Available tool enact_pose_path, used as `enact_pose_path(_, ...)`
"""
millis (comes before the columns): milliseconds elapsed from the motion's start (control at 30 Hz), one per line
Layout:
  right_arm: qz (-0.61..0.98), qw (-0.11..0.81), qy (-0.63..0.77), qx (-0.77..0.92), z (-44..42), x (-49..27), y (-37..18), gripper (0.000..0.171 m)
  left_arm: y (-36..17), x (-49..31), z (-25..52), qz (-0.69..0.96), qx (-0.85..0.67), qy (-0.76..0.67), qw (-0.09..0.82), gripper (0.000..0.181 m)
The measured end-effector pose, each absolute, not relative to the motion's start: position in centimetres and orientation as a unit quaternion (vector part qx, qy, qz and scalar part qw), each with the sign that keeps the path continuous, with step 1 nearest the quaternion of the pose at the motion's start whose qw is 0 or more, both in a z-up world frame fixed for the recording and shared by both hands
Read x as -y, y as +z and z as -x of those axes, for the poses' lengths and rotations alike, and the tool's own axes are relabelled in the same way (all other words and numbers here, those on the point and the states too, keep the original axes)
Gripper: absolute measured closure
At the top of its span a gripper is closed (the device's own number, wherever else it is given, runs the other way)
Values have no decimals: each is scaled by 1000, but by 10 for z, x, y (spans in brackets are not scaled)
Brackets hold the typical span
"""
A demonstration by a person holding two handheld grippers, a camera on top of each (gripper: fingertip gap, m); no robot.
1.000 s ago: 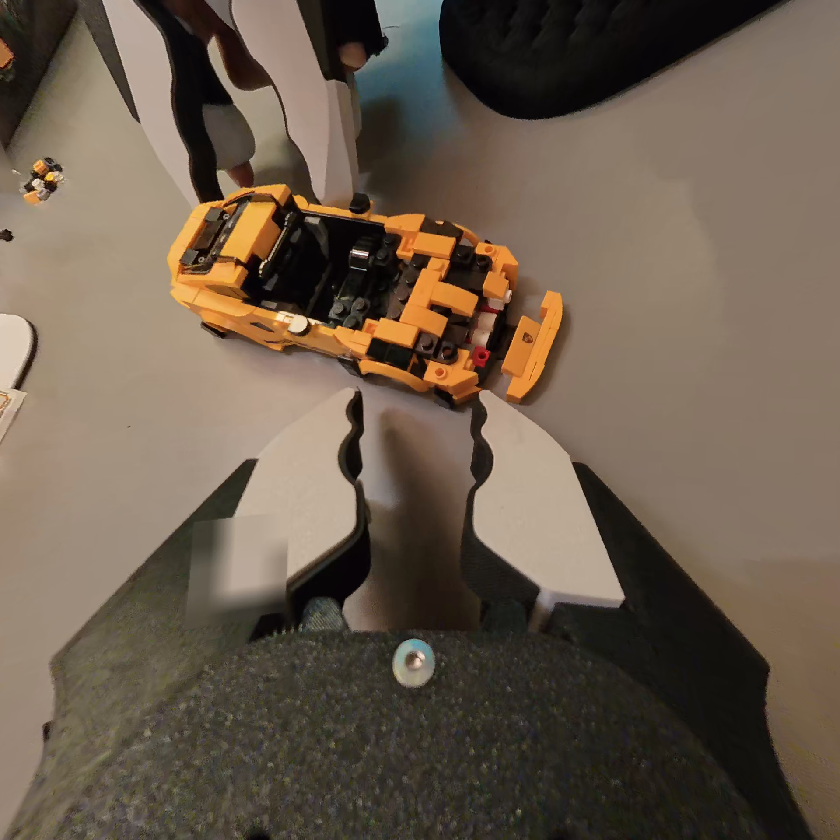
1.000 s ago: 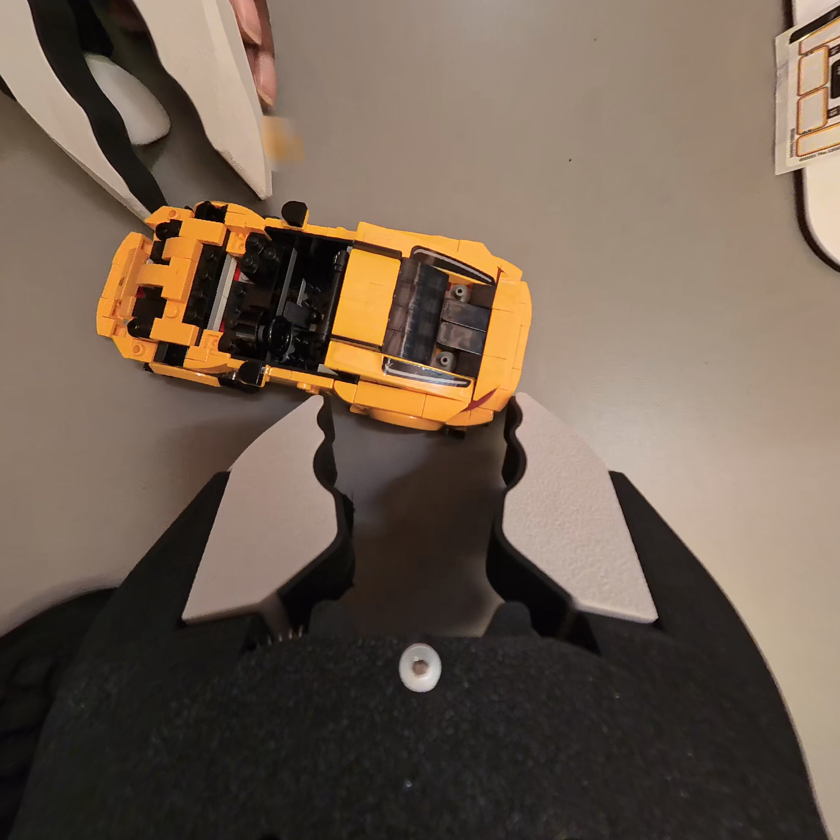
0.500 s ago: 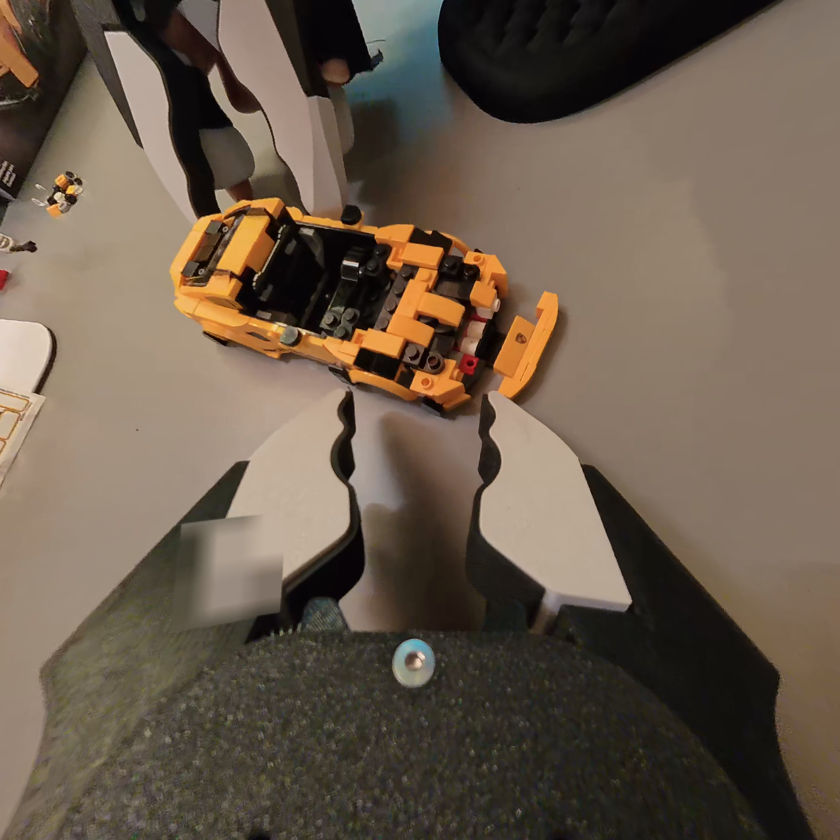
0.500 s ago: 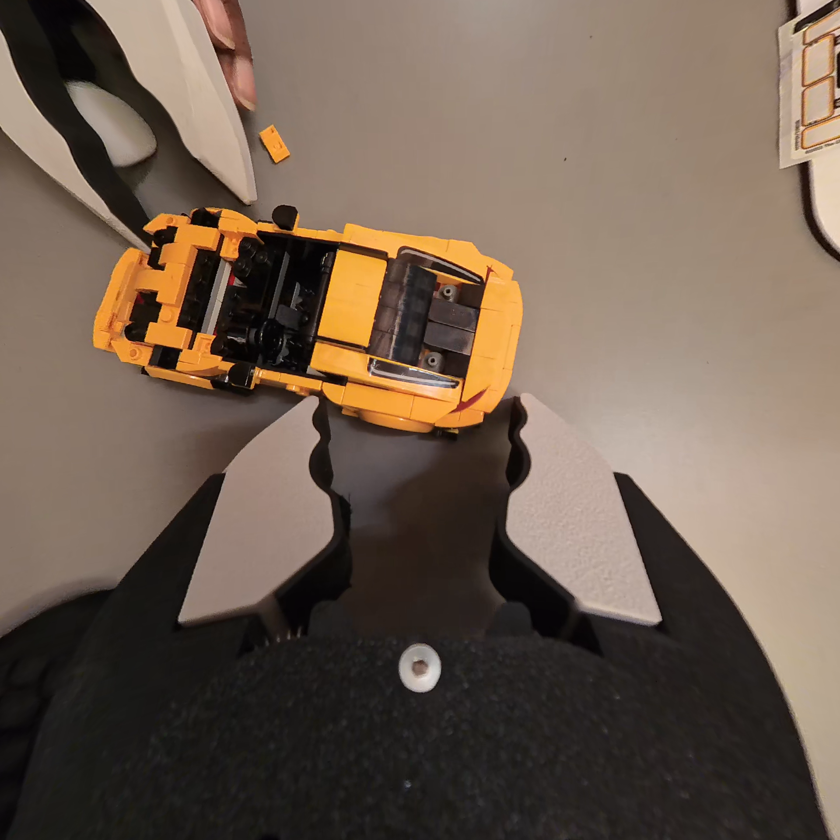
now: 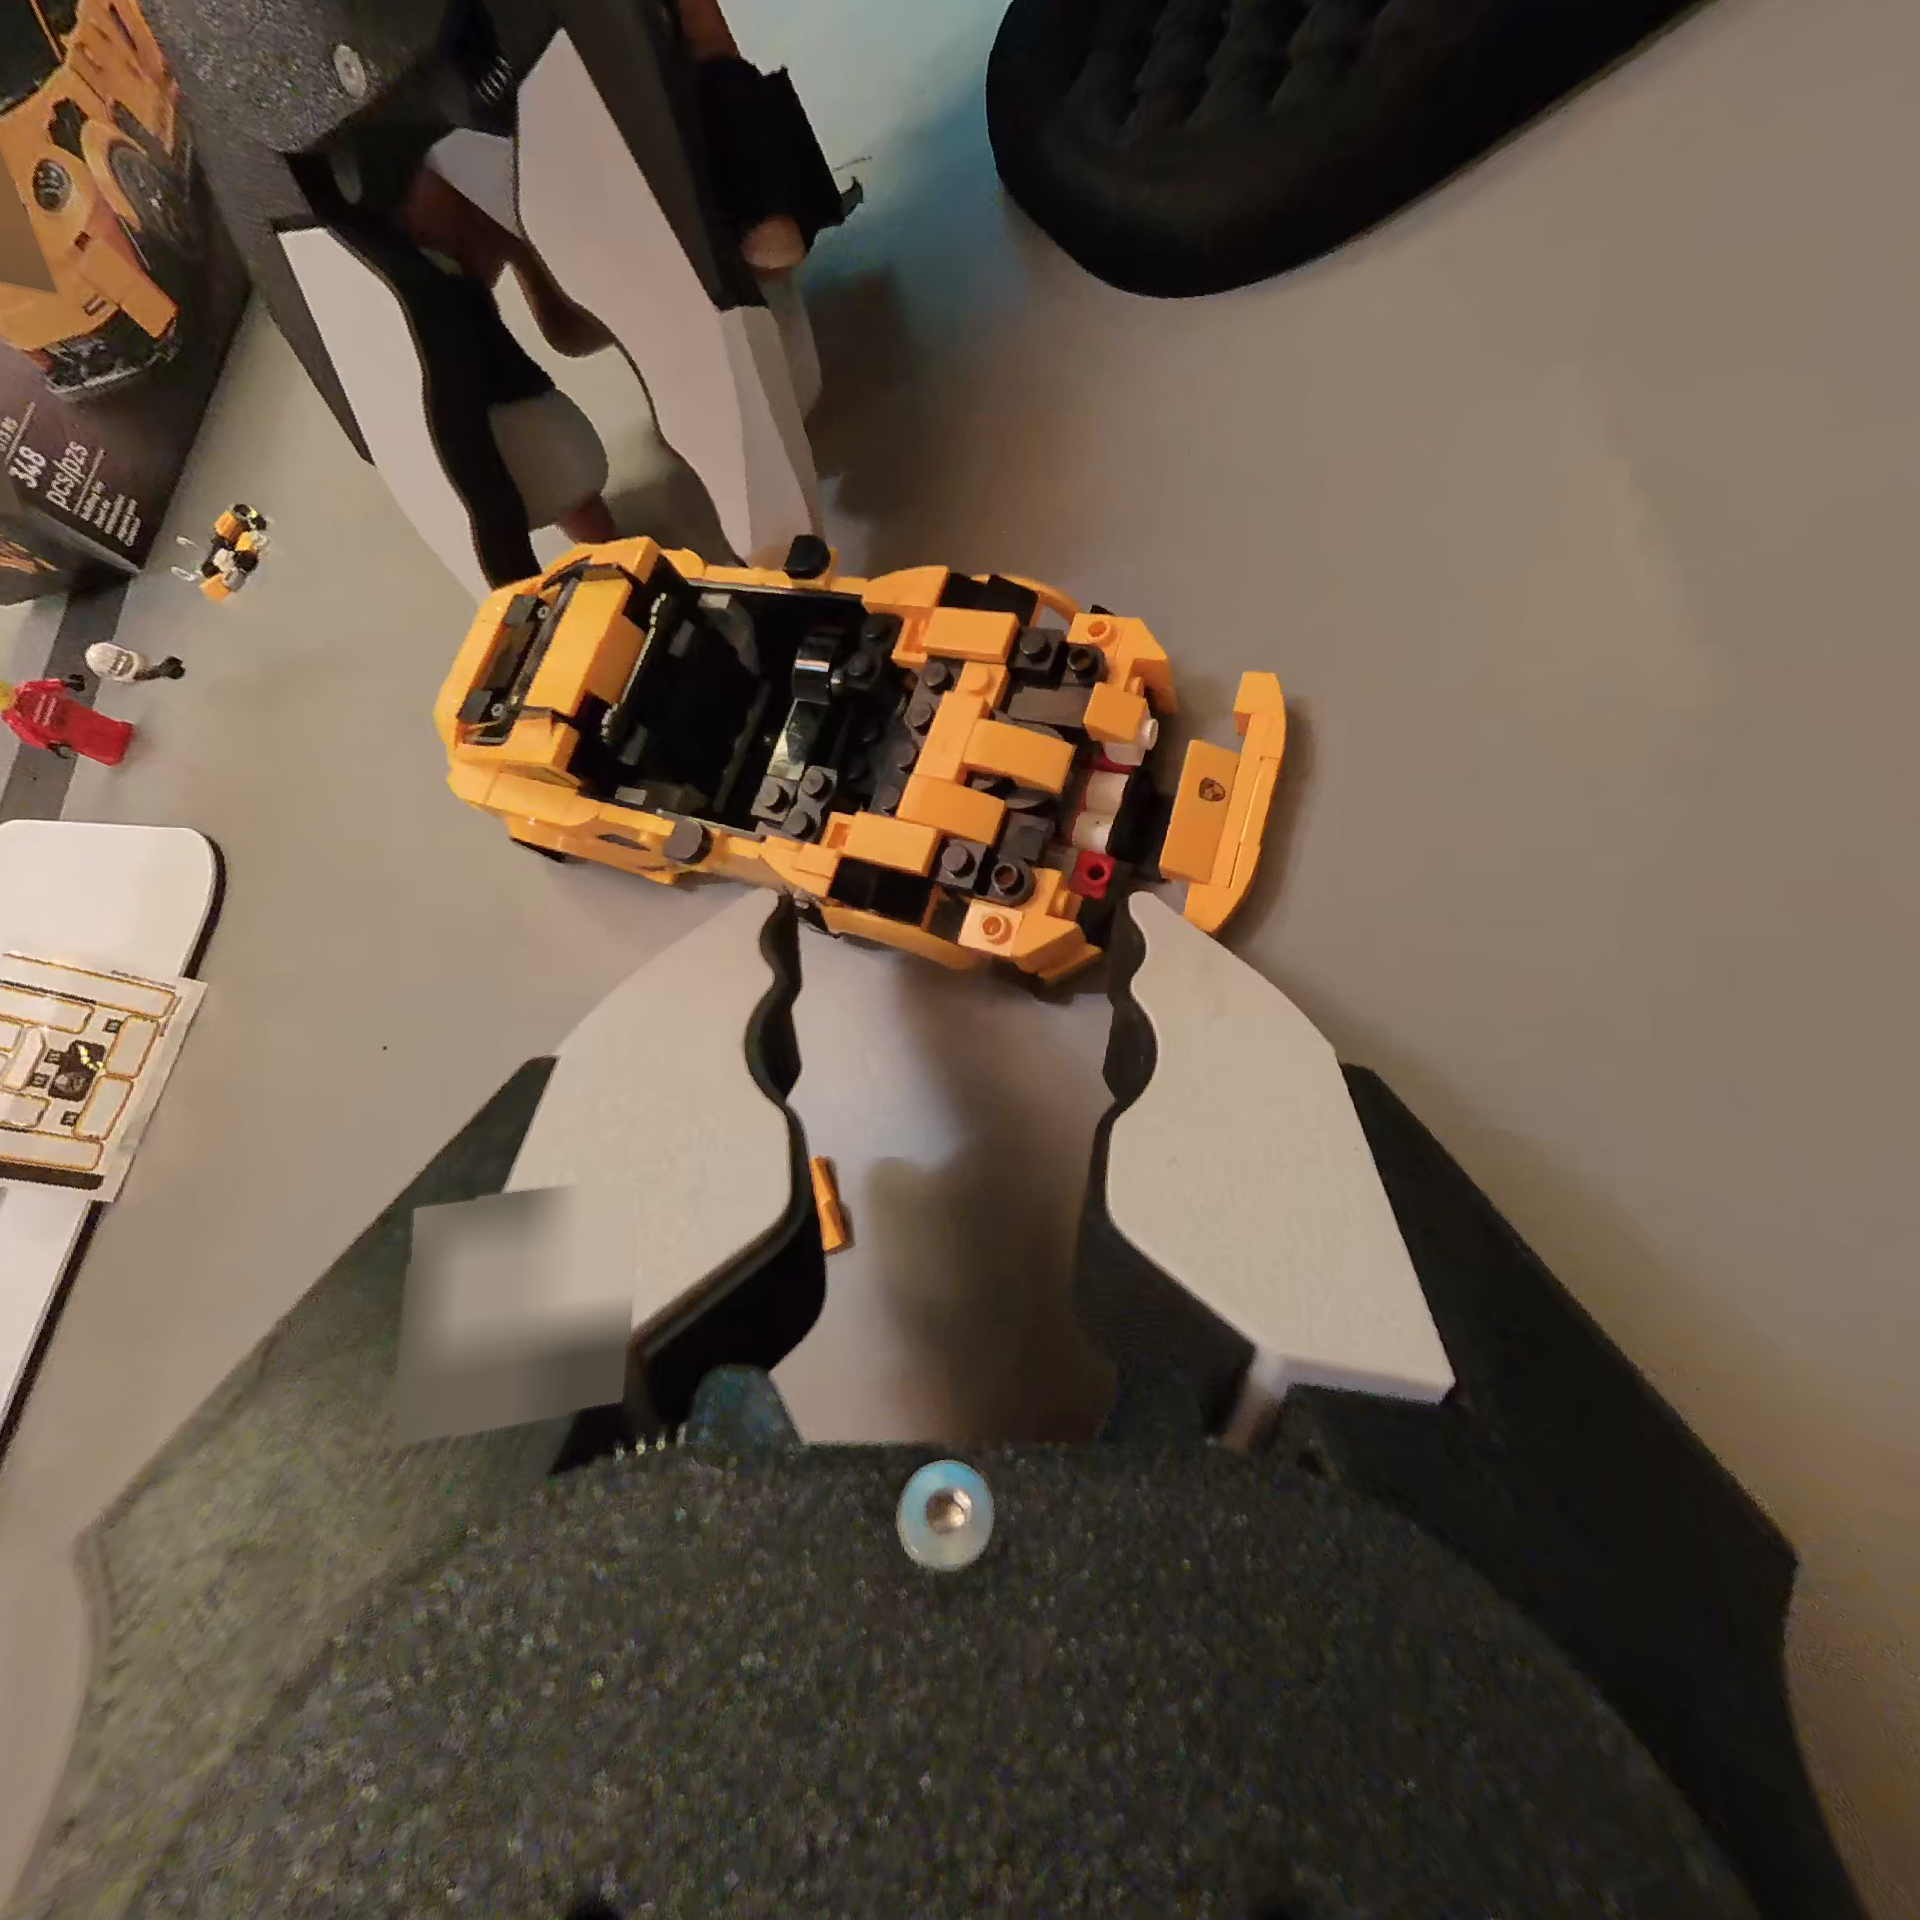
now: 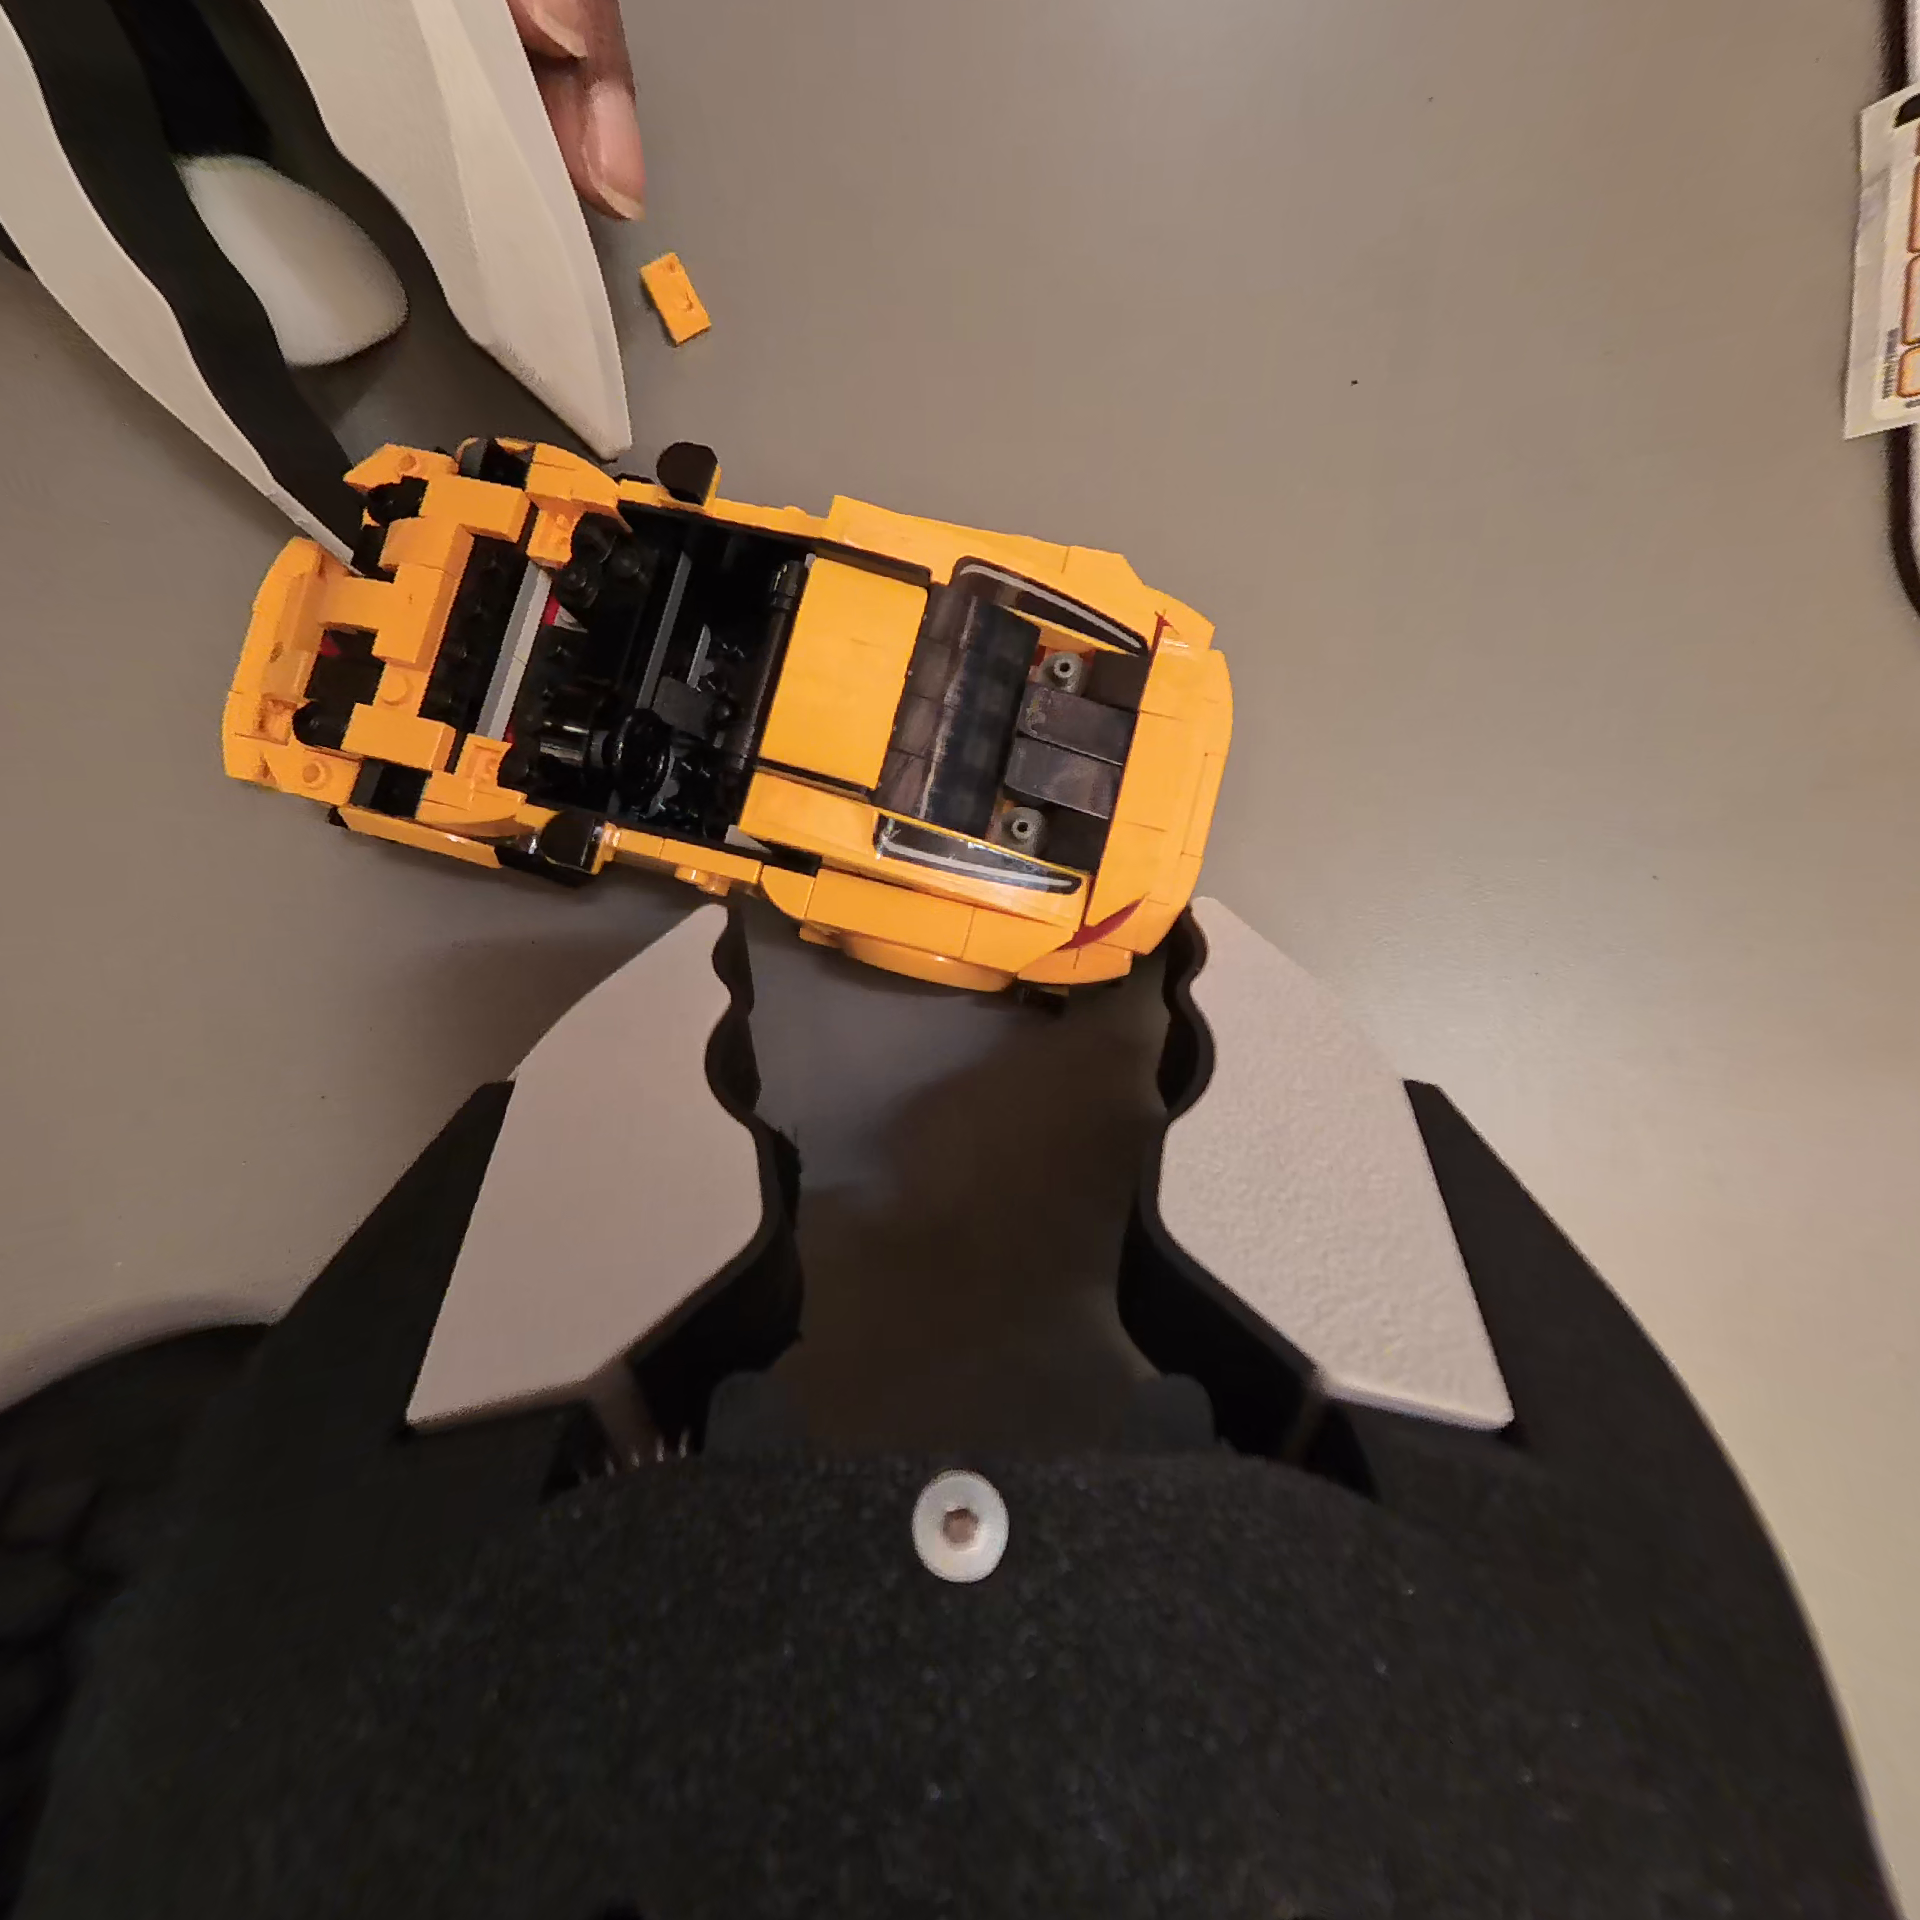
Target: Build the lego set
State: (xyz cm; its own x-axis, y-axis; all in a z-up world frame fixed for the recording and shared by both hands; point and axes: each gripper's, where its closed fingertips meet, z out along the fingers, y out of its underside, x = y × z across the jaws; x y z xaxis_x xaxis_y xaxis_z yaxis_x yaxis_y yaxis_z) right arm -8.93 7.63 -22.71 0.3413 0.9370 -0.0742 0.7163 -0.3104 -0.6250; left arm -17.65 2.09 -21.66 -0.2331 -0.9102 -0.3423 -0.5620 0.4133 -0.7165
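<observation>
An orange and black lego car (image 5: 810,748) lies on the grey table (image 5: 1507,727), roof off, black cabin showing. An orange spoiler (image 5: 1226,800) lies against its rear; I cannot tell if it is attached. My left gripper (image 5: 951,914) is open and empty, its tips beside the car's rear. A small orange plate (image 5: 831,1205) lies on the table between its fingers. In the right wrist view my right gripper (image 6: 956,914) is open and empty beside the car's (image 6: 727,707) front. The plate (image 6: 675,298) lies beyond the car, by the left gripper's fingers (image 6: 520,260).
The set's box (image 5: 83,312) stands at the far left, with a red minifigure (image 5: 62,717) and a small orange and black part (image 5: 234,540) near it. A sticker sheet (image 5: 83,1070) lies on a white board (image 5: 104,894). A black fabric object (image 5: 1351,125) lies far right. To reach the red minifigure (image 5: 62,717) in a straight line is about 20 cm for my right fingers, about 30 cm for my left.
The small orange plate, a blur beside the left gripper a second ago, now lies still on the table. The left gripper has drawn back a little. The car has barely moved.
</observation>
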Motion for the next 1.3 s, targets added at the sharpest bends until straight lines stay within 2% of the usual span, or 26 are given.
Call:
enact_pose_path(333,778,246,203,541,88,-74,-229,93,-222,-20,178,528,-737,-264,330,129)
enact_pose_path(667,782,246,198,537,88,-74,-229,92,-224,-20,178,536,-733,-272,319,130)
enact_pose_path(800,788,246,195,530,85,-76,-229,91,-225,-21,179,544,-730,-278,307,138)
enact_pose_path(1067,794,247,189,522,85,-78,-229,90,-225,-23,178,549,-726,-279,307,136)
enact_pose_path(1133,795,254,186,519,84,-81,-229,95,-224,-23,177,547,-726,-275,313,136)
enact_pose_path(1300,788,257,189,526,86,-83,-230,89,-221,-29,180,554,-715,-261,337,132)
